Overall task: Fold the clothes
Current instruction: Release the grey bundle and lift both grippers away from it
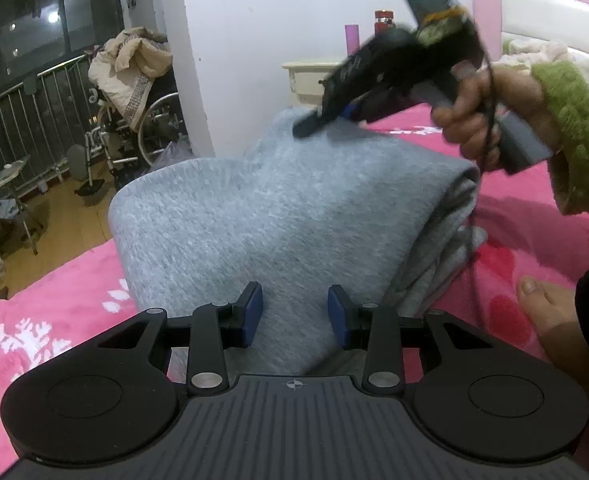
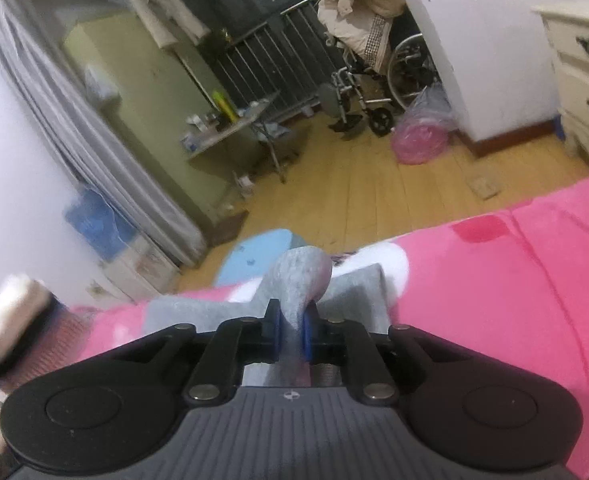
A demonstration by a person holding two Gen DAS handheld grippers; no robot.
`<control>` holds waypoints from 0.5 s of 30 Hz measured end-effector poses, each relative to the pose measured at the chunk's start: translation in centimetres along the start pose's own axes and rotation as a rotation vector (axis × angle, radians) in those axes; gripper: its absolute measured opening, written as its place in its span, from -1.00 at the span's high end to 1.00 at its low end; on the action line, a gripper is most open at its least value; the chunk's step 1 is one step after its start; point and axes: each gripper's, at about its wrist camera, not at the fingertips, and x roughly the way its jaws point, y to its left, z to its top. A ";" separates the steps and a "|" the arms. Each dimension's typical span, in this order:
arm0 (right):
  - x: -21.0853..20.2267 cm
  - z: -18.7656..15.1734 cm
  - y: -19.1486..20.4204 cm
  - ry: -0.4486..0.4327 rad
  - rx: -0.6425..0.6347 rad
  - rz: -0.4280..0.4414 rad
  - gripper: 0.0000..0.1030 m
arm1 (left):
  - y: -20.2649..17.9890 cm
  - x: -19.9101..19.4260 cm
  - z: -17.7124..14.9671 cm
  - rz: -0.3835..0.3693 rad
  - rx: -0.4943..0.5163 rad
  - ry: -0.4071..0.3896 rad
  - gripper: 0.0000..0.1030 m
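The grey garment (image 1: 262,216) lies folded at centre frame on the pink bed (image 1: 54,312). The left gripper (image 1: 294,316) has its jaws partly open around the near fold, pads clear of the cloth. The right gripper (image 2: 292,334) has its jaws pinched on a grey fold.

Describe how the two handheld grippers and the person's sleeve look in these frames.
Both the left gripper and the right gripper have a ribbed grey body, black linkage arms with silver pins, two round black discs, and black fingers with blue pads. Seen from outside, the right gripper carries a green light, a grey handle and a thin black cable. The sleeve is fuzzy, pale with a green cuff.
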 end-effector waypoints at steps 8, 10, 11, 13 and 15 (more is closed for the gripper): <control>-2.4 -0.1 -4.0 -0.039 0.239 -0.043 0.09 | -0.2 -0.2 -0.1 0.012 0.022 -0.004 0.31; -4.9 -0.1 -3.5 -0.090 0.256 -0.029 0.14 | -0.1 -0.2 -0.1 0.010 0.018 -0.005 0.31; -6.2 0.0 -2.8 -0.114 0.249 -0.007 0.20 | 0.0 -0.3 -0.1 0.008 0.016 -0.006 0.31; -8.1 -0.2 -1.0 -0.125 0.192 0.039 0.22 | 0.1 -0.3 -0.1 0.005 0.010 -0.007 0.31; -8.7 -0.8 1.6 -0.101 0.096 0.087 0.28 | 0.1 -0.3 -0.1 0.003 0.003 -0.007 0.31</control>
